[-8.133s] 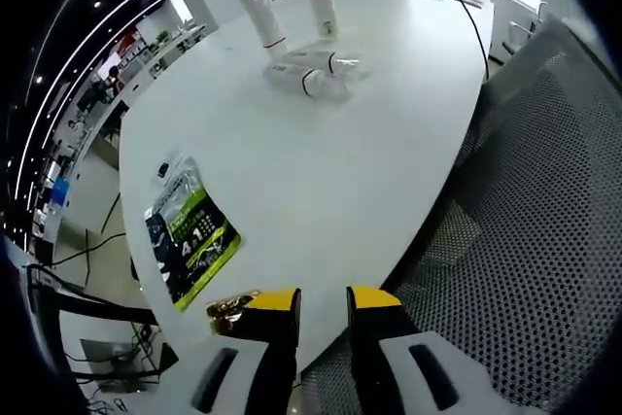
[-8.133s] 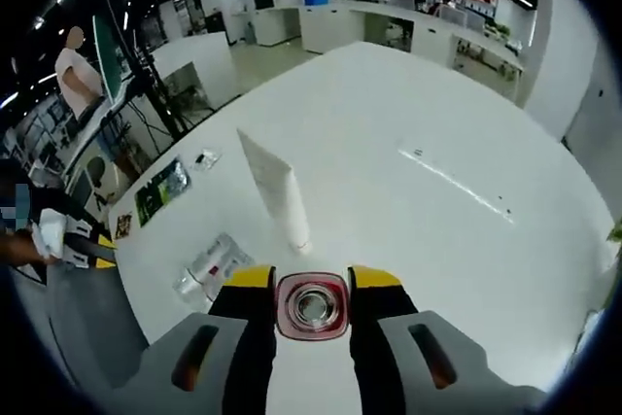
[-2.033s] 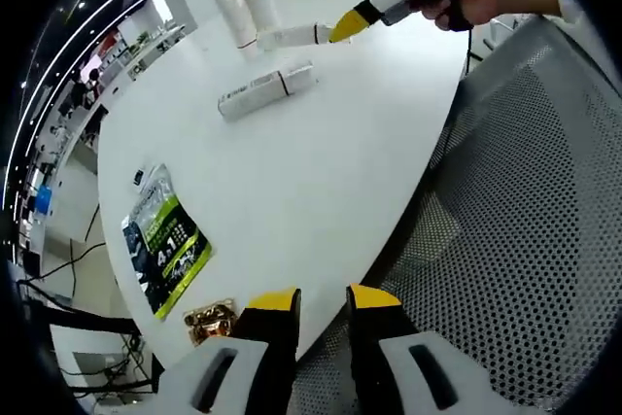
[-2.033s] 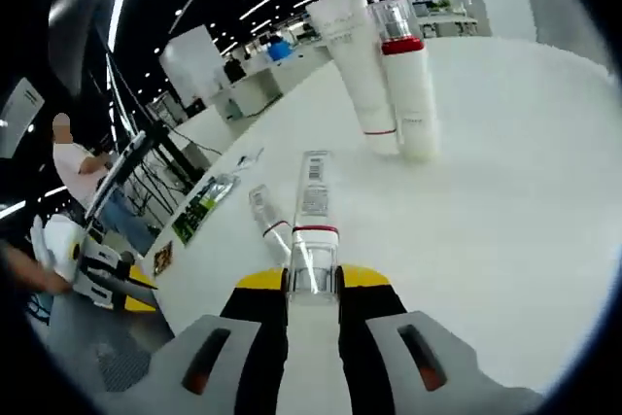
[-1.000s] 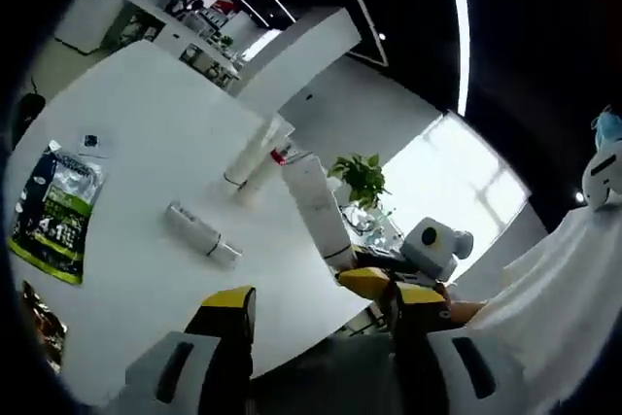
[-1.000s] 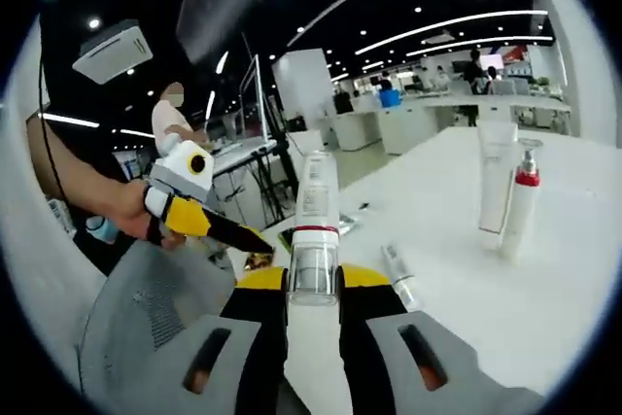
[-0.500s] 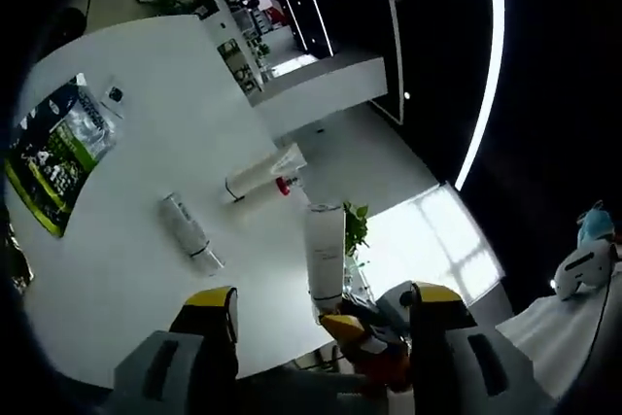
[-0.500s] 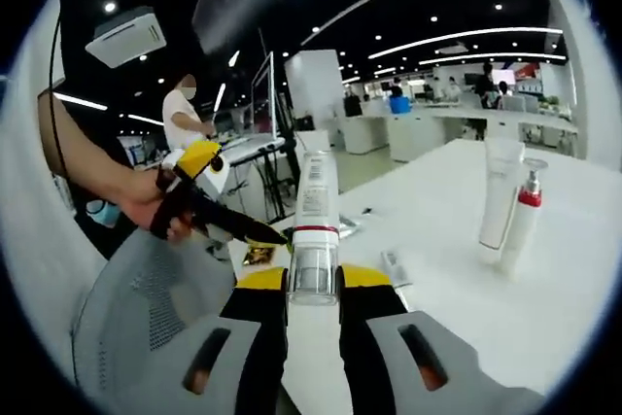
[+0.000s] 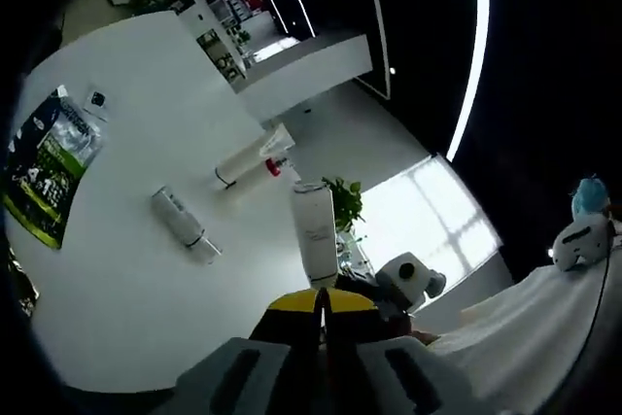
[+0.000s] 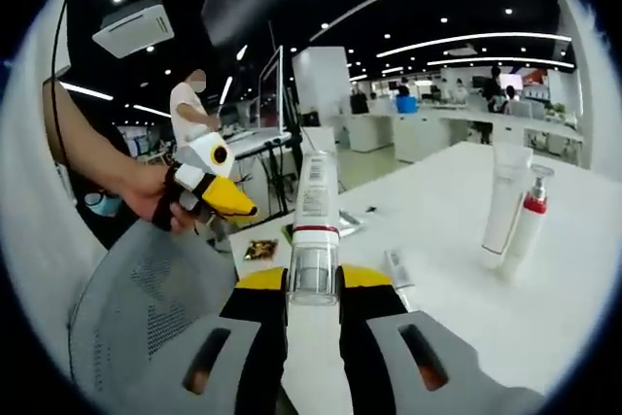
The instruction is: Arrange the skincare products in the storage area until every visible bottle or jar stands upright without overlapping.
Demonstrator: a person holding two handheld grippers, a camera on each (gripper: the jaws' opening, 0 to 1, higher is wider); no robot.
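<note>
Gripping a white tube (image 10: 313, 230) by its clear cap, the right tool (image 10: 311, 284) holds it lifted above the white surface (image 10: 466, 298), where a taller white tube (image 10: 505, 203) and a red-collared pump bottle (image 10: 528, 221) stand upright side by side and another tube (image 10: 397, 267) lies flat. Over in the left gripper view, the left tool (image 9: 318, 305) has its yellow tips pressed together on nothing, with the lifted tube (image 9: 316, 232) just beyond them, the fallen tube (image 9: 185, 225) on the surface (image 9: 107, 269), and a green packet (image 9: 44, 177) near the surface's edge.
</note>
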